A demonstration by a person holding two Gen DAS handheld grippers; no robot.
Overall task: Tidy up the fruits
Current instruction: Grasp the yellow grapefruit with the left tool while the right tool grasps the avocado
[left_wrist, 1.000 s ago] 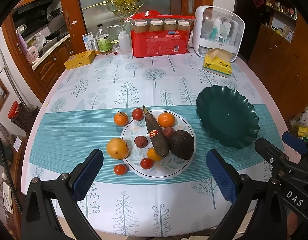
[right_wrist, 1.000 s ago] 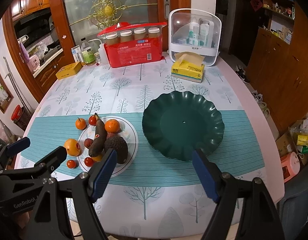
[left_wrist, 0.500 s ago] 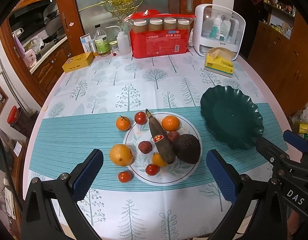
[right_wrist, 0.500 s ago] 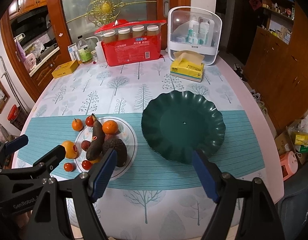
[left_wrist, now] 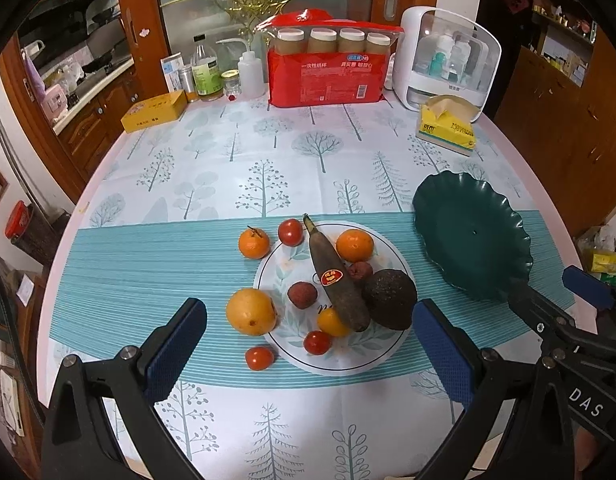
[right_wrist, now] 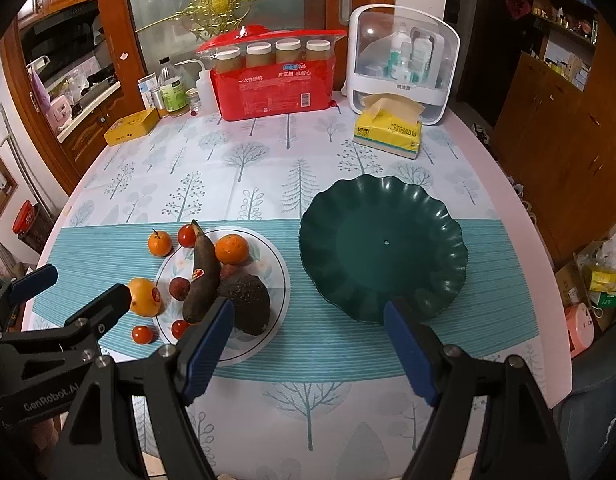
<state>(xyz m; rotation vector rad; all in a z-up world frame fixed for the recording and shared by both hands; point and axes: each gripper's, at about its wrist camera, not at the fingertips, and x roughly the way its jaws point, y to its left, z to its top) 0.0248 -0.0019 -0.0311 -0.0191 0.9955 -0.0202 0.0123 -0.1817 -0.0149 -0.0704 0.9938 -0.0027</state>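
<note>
1. My left gripper [left_wrist: 308, 340]: fingers wide apart, holding nothing, poised above the near edge of the surface [left_wrist: 308, 152] in front of the white plate.
2. My right gripper [right_wrist: 308, 344]: fingers likewise spread and empty, set between the white plate and the green dish.
3. White plate [left_wrist: 384, 360], floral print, on the teal striped band of the tablecloth. It carries a dark, overripe banana [left_wrist: 340, 284] with a red sticker lying lengthwise, an avocado [left_wrist: 390, 298] touching the banana's right side, a mandarin [left_wrist: 355, 245] at the far rim, two reddish lychee-like fruits [left_wrist: 302, 295] (kind uncertain at this resolution), a small orange-yellow fruit [left_wrist: 331, 323] partly under the banana tip, and a cherry tomato [left_wrist: 317, 342] near the front rim.
4. Fruit off the plate, to its left on the cloth: a large orange [left_wrist: 251, 311] touching or just beside the rim, a cherry tomato [left_wrist: 259, 358] in front of it, a stemmed mandarin [left_wrist: 254, 243] farther back, and a tomato [left_wrist: 291, 232] at the far rim.
5. Green scalloped dish [right_wrist: 428, 280], empty, just right of the white plate.
6. Far end of the surface: red pack of paper cups [right_wrist: 274, 88], white storage case [right_wrist: 402, 64], yellow tissue pack [right_wrist: 388, 132], yellow box [right_wrist: 130, 130], several bottles [right_wrist: 174, 94].
</note>
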